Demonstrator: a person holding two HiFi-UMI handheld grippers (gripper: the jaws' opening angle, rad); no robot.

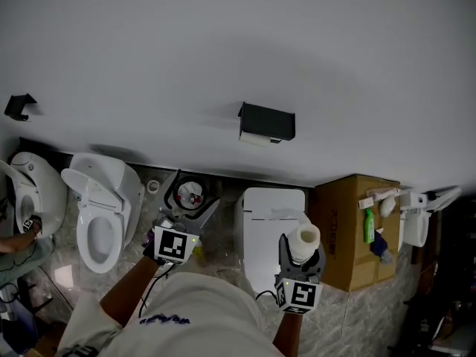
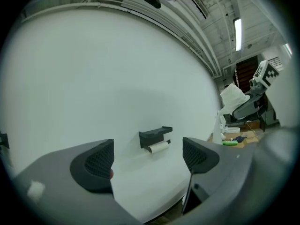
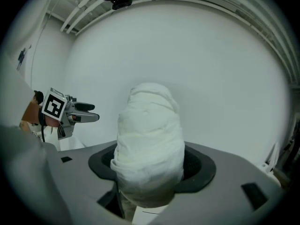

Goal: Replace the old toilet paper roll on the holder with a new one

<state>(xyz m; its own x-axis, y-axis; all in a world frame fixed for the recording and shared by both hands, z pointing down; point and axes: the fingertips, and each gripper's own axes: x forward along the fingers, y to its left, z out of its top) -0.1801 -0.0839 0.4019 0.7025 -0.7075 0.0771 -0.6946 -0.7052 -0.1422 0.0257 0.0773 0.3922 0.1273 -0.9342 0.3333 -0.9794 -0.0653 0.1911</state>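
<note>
New roll (image 3: 150,144): white, soft and wrinkled, roughly cylindrical, with a hollow core showing in the head view. It stood upright in the right tongs (image 1: 300,257), whose jaws were clamped on its sides, above the white toilet lid (image 1: 274,207). Old roll (image 2: 159,147): thin and pale, hung beneath the black, box-shaped holder (image 2: 155,135) on the plain white wall (image 1: 223,50). Left tongs (image 2: 147,156): jaws apart, nothing between them, well apart from the holder. Print on the brown cardboard box (image 1: 349,229) was illegible.
</note>
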